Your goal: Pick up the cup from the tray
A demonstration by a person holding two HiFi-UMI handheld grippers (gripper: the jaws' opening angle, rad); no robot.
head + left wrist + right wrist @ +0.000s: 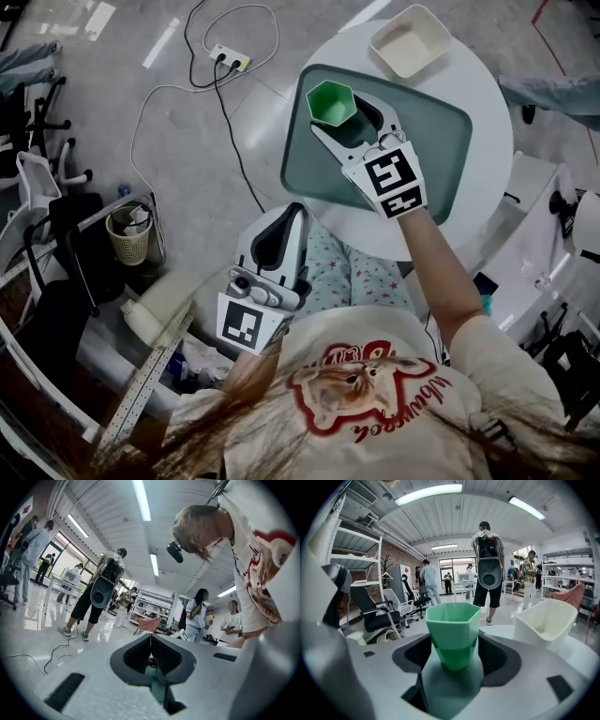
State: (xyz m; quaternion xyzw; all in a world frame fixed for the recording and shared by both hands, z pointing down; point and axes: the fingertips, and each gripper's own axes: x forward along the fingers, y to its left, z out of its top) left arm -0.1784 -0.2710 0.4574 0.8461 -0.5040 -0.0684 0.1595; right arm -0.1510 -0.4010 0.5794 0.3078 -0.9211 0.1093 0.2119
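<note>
A green faceted cup (331, 101) stands upright at the far left corner of the grey-green tray (441, 141) on a round white table. My right gripper (349, 119) reaches in from the near side, its jaws spread wide with the cup (453, 634) standing between the dark pads (410, 656), a small gap showing on each side. My left gripper (292, 217) hangs off the table over the person's lap; in the left gripper view its ribbed pads (140, 653) meet with nothing between them.
A white bowl (410, 39) sits on the table (487, 84) beyond the tray, right of the cup (543, 620). On the floor lie a power strip with cables (230, 59) and a waste bin (129, 234). Office chairs and several people stand around.
</note>
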